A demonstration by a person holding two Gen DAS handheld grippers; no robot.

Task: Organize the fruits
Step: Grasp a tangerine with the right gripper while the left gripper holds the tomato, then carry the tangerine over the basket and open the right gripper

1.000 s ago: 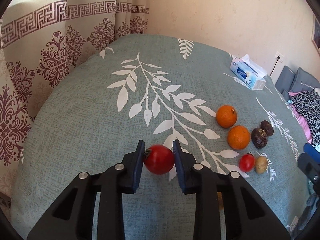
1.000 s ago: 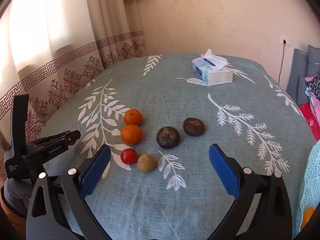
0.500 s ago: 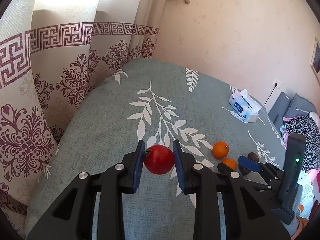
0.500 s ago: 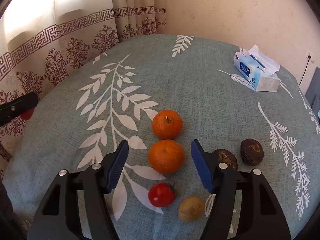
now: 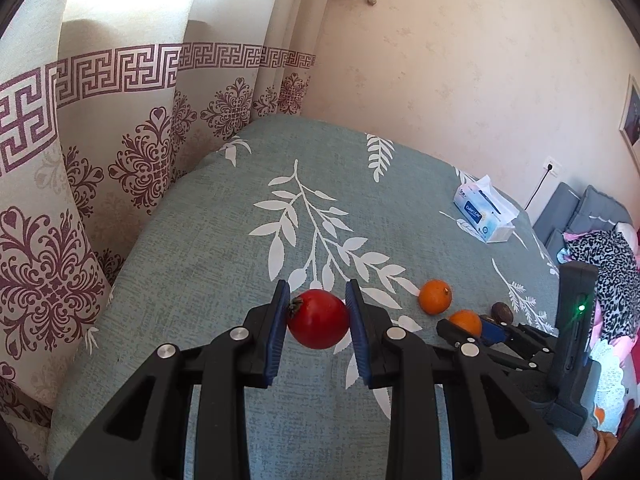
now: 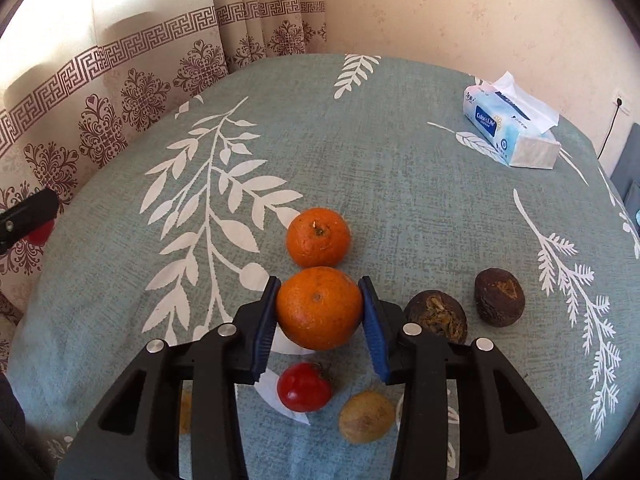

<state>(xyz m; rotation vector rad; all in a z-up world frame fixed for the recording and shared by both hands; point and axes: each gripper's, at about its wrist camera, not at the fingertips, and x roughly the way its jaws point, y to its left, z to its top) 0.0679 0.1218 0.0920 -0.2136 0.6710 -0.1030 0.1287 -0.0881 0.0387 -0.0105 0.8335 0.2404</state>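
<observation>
My left gripper [image 5: 318, 322] is shut on a red tomato [image 5: 318, 319] and holds it above the table's left part. My right gripper [image 6: 320, 312] has its blue pads against both sides of the near orange [image 6: 319, 307], which sits on the cloth. A second orange [image 6: 318, 237] lies just beyond it. A small red tomato [image 6: 304, 386] and a yellowish fruit [image 6: 366, 422] lie under the right gripper. Two dark brown fruits [image 6: 436, 316] [image 6: 499, 297] lie to the right. In the left wrist view the right gripper [image 5: 472, 330] shows around that orange [image 5: 465, 322].
The table carries a grey-green cloth [image 6: 380, 168] with white leaf prints. A tissue pack [image 6: 510, 128] stands at the far right. Patterned curtains [image 5: 100, 140] hang along the left edge. Cushions and clothes [image 5: 600, 248] lie beyond the right side.
My right gripper has moved forward and down and closed from wide open onto the near orange. My left gripper has lifted and drawn back to the left with the tomato.
</observation>
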